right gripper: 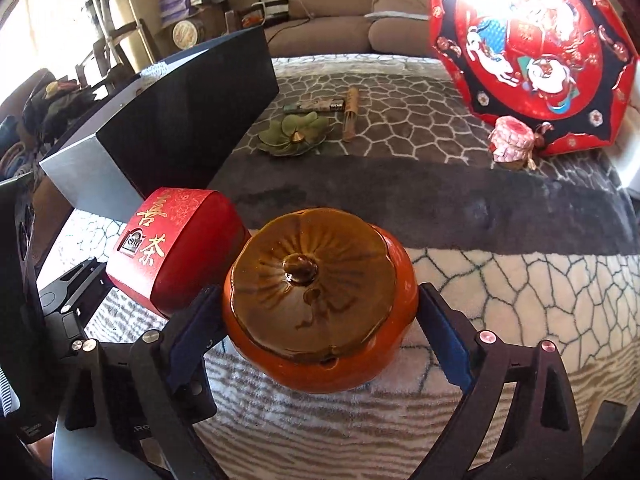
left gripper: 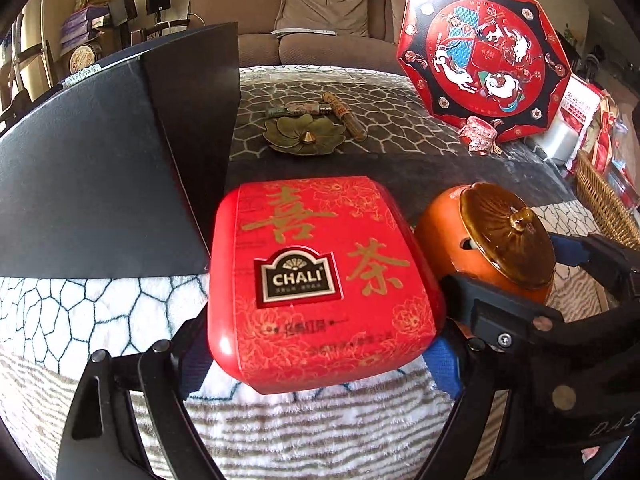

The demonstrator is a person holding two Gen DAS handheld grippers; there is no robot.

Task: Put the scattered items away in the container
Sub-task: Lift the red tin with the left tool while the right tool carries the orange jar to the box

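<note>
A red tea tin with gold characters lies on the patterned blanket. My left gripper is open, its blue pads close beside the tin's two sides. Right of the tin sits an orange ceramic pot with a brown lid. My right gripper straddles the pot, open, with a gap showing at its right pad. Tin and pot stand almost touching. A large black box rests just behind and to the left of the tin.
A brass lotus dish and incense tubes lie further back. A small pink wrapped jar stands before an upright red octagonal box. A wicker basket is at the right, a sofa behind.
</note>
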